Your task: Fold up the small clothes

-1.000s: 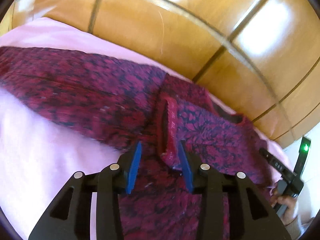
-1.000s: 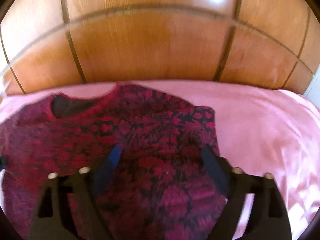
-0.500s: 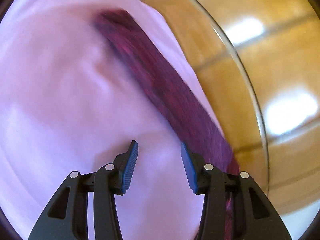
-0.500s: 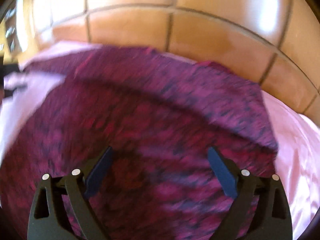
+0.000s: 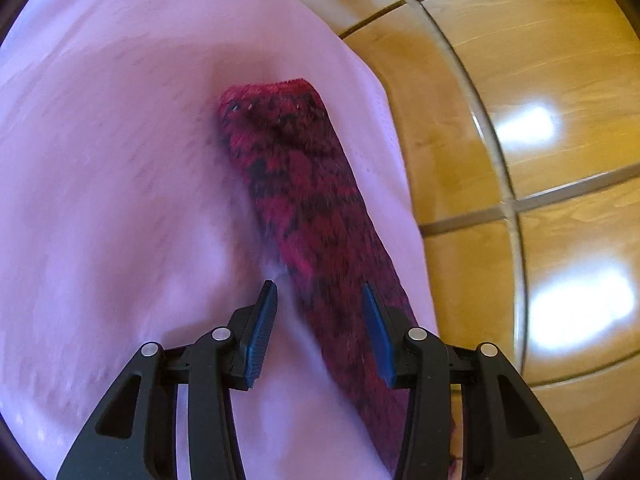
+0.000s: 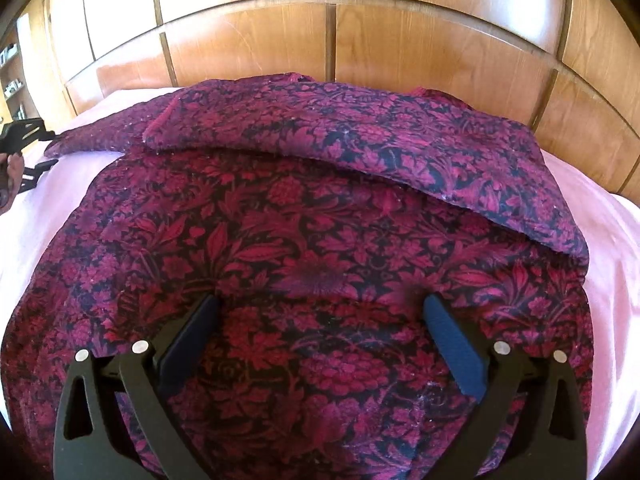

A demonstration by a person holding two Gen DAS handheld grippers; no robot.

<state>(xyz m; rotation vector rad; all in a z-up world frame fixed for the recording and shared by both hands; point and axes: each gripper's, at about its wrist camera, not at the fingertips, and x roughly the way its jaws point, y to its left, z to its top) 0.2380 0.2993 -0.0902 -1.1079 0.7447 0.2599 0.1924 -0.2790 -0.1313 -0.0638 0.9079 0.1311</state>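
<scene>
A dark red flowered sweater [image 6: 304, 248] lies flat on a pink sheet [image 6: 612, 264]. One sleeve [image 6: 360, 132] is folded across its upper part. The other sleeve [image 5: 304, 200] stretches out straight in the left wrist view, cuff at the far end. My left gripper [image 5: 318, 292] is open, its jaws on either side of that sleeve, just above it. My right gripper [image 6: 320, 308] is wide open and empty over the middle of the sweater's body.
A wooden headboard [image 6: 320, 40] stands close behind the sweater. In the left wrist view its panels [image 5: 520, 160] run along the right of the sheet [image 5: 120, 200]. The left gripper's body shows at the right wrist view's left edge [image 6: 20, 136].
The left gripper has swung from the folded sleeve near the collar over to the outstretched sleeve. The right gripper has moved down over the sweater's body. Both stayed open.
</scene>
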